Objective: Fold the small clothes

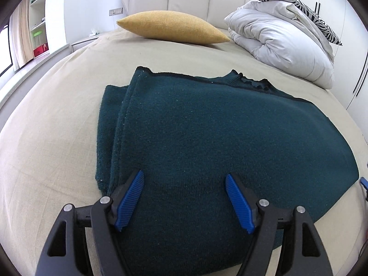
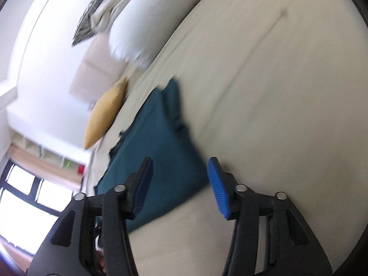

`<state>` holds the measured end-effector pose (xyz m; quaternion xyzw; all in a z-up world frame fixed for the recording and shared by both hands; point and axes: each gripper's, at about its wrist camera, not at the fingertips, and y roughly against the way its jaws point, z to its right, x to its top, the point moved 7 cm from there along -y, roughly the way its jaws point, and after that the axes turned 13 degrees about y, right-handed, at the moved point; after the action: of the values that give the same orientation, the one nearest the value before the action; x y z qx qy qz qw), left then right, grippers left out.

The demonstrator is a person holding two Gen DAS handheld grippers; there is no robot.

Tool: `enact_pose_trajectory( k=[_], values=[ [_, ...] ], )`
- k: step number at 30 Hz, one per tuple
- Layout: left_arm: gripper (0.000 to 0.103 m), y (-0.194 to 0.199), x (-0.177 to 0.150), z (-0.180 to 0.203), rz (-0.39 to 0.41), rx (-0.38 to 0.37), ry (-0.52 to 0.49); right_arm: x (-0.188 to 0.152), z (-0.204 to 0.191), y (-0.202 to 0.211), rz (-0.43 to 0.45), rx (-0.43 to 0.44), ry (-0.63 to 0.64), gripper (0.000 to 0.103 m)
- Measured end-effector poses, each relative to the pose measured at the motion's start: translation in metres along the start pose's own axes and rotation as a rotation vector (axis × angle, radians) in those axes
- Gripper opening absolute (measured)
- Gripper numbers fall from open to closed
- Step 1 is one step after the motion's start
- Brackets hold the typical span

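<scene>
Dark teal knit, the sweater [image 1: 207, 138] lies folded flat on the beige bed sheet [image 1: 57, 126], spreading out ahead of the left gripper [image 1: 184, 179], whose blue ribbed pads [image 1: 130, 200] stand wide apart over the near hem with nothing between them. The garment's folded edge runs just beyond the left-hand finger, and its black-trimmed collar lies at the far end, well ahead of the fingertips. Farther on rest a mustard cushion [image 1: 172, 27] and, off past the right-hand finger, a heaped white duvet [image 1: 283, 46] with a zebra-print pillow [image 1: 287, 0] on top. In the right wrist view, which is tilted and blurred, the right gripper [image 2: 180, 174] also has its fingers spread and holds nothing; the sweater [image 2: 156, 142] lies ahead of its left-hand finger, while the right-hand finger sits over bare sheet [image 2: 276, 92].
</scene>
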<state>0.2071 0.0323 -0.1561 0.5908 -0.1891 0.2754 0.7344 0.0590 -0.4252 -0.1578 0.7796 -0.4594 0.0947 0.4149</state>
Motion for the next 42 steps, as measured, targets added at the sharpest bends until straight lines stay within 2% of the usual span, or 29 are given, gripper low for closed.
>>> enact_pose_trajectory(
  k=[1,3,8,11,15,28,32,37,40,42],
  values=[
    [0.075,0.0,0.0,0.0,0.002,0.0,-0.002,0.002,0.005,0.012,0.027,-0.03,-0.006,0.056],
    [0.075,0.0,0.0,0.001,0.005,-0.001,-0.002,0.01,0.016,0.031,0.05,-0.036,-0.006,0.056],
    [0.075,-0.001,0.001,0.001,0.006,-0.002,-0.003,0.009,0.015,0.053,0.022,-0.045,0.066,0.056],
    [0.075,-0.001,0.001,0.001,0.006,-0.002,-0.004,0.002,0.013,0.049,-0.01,-0.014,0.056,0.056],
    [0.076,-0.001,0.0,0.001,0.006,-0.001,-0.005,-0.005,-0.008,0.022,-0.033,0.006,0.082,0.056],
    [0.078,-0.001,0.001,0.002,0.007,0.007,-0.016,-0.007,-0.016,0.006,-0.058,0.042,0.079,0.056],
    [0.079,0.018,0.006,-0.011,-0.014,-0.059,0.079,-0.017,-0.033,-0.002,-0.094,0.059,0.12,0.057],
    [0.081,0.051,0.018,-0.062,0.038,-0.11,0.265,-0.024,-0.071,-0.012,-0.13,0.1,0.232,0.057],
    [0.081,0.044,0.017,-0.095,-0.029,-0.166,0.392,-0.032,-0.099,-0.025,-0.164,0.136,0.301,0.057],
    [0.081,0.035,0.013,-0.103,-0.094,-0.245,0.452,-0.037,-0.113,-0.033,-0.182,0.158,0.322,0.057]
  ],
)
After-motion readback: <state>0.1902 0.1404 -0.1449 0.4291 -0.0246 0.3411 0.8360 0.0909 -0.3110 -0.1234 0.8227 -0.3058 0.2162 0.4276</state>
